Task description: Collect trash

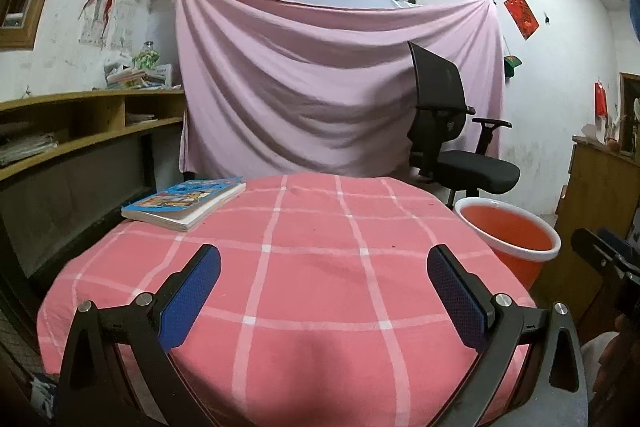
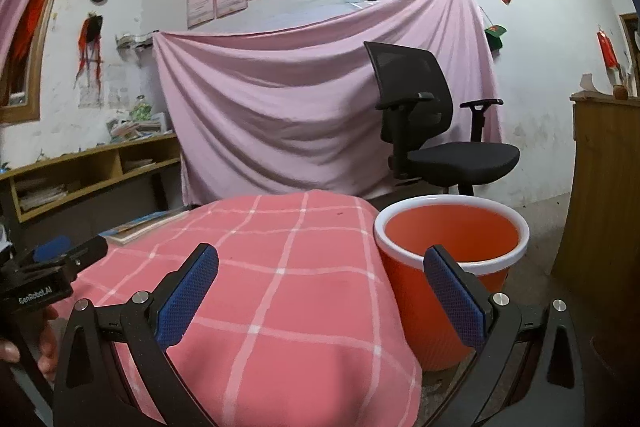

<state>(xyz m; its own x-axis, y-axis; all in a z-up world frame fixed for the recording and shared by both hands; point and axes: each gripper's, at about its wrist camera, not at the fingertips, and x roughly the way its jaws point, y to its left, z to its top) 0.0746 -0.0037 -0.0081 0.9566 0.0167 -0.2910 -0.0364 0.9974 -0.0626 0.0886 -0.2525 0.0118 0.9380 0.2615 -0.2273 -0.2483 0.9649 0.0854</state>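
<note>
An orange bin with a white rim (image 2: 452, 251) stands on the floor at the right of a table covered by a pink checked cloth (image 1: 304, 259); the bin also shows in the left wrist view (image 1: 516, 239). I see no loose trash on the cloth. My left gripper (image 1: 324, 291) is open and empty above the near part of the cloth. My right gripper (image 2: 322, 291) is open and empty above the table's right edge, its right finger in front of the bin. The left gripper's body (image 2: 52, 267) shows at the left of the right wrist view.
A blue-covered book (image 1: 184, 201) lies at the table's far left corner. A black office chair (image 2: 436, 131) stands behind the bin before a pink sheet (image 1: 320, 79) hung on the wall. Wooden shelves (image 1: 80, 123) run along the left, a wooden cabinet (image 2: 604, 195) at the right.
</note>
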